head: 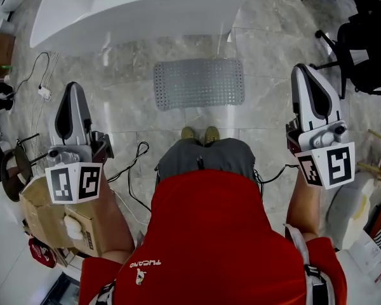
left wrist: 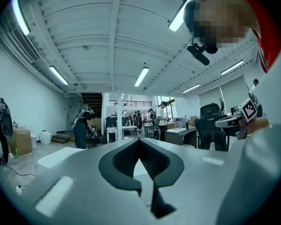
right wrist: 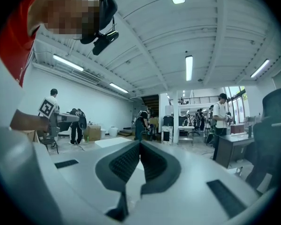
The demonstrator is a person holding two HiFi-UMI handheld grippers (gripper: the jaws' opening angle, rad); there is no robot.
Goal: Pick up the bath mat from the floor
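Head view — bumpy grey rectangular bath mat [head: 199,83]; left gripper [head: 73,89], right gripper [head: 303,68] — fingers [left wrist: 119,162] closed.

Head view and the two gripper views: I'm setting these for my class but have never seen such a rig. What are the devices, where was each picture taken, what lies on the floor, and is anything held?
There is no robot: a person in a red shirt holds a tool in each hand, the left hand-held gripper and the right hand-held gripper. The head view comes from a camera on the person's head, looking down. The other two come from cameras riding on the grippers, looking along their jaws. Both pairs of jaws are shut on nothing. On the grey marble-tiled floor lies a grey studded rectangular bath mat, untouched, before a white bathtub.
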